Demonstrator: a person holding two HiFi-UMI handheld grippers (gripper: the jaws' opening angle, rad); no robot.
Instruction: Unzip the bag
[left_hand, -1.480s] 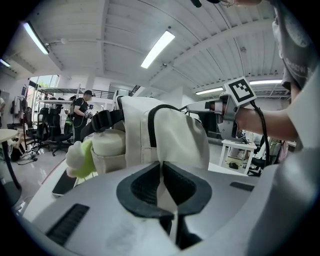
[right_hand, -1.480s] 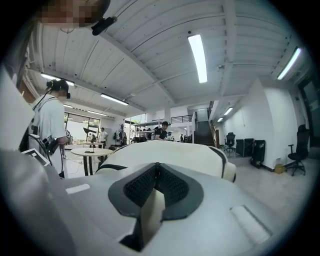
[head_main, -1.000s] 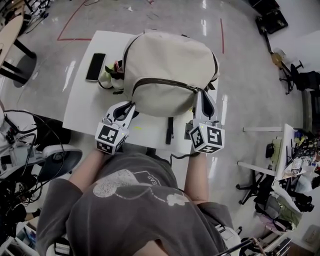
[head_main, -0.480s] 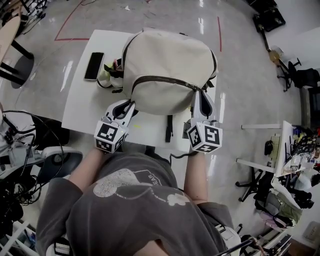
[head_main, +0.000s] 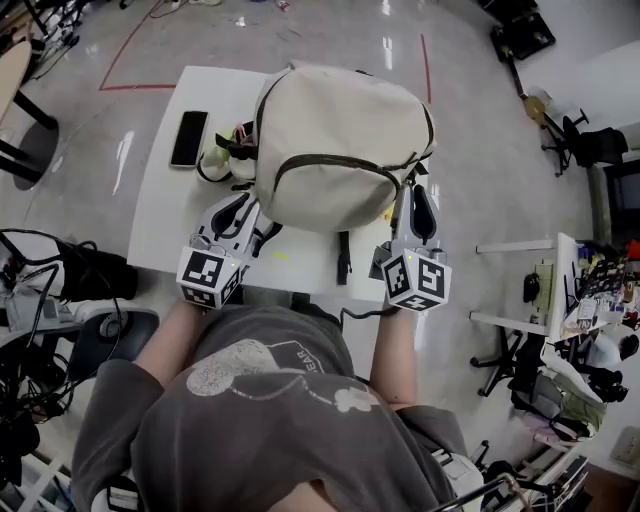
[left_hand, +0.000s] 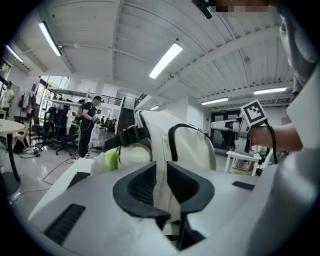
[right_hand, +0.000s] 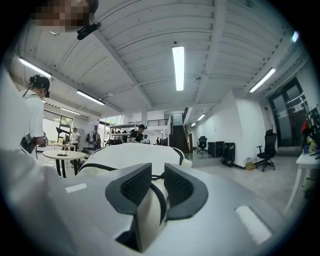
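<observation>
A: How far along is the person?

B: Barely started, by the look of it. The table (head_main: 170, 225) lies under the bag (head_main: 340, 140), and the zip (head_main: 320, 160) runs as a dark arc across the bag's front, shut from end to end. This reads as the getting-a-hold step.

A: And the claws?

B: The left gripper (head_main: 252, 208) sits at the bag's near left corner. Its jaws are opening. Cloth shows in the gap, but the pads do not press it. The right gripper (head_main: 410, 192) sits at the bag's near right side, by the zip's end. Its jaws stand a little spread, with the zip's dark band showing through the gap and nothing plainly pinched.

A: So what does the next move call for?

B: Likely the right one must close on the pull at that end, which is too small to pick out. Then it must draw the pull along the arc while the left one braces the bag against the tug.
</observation>
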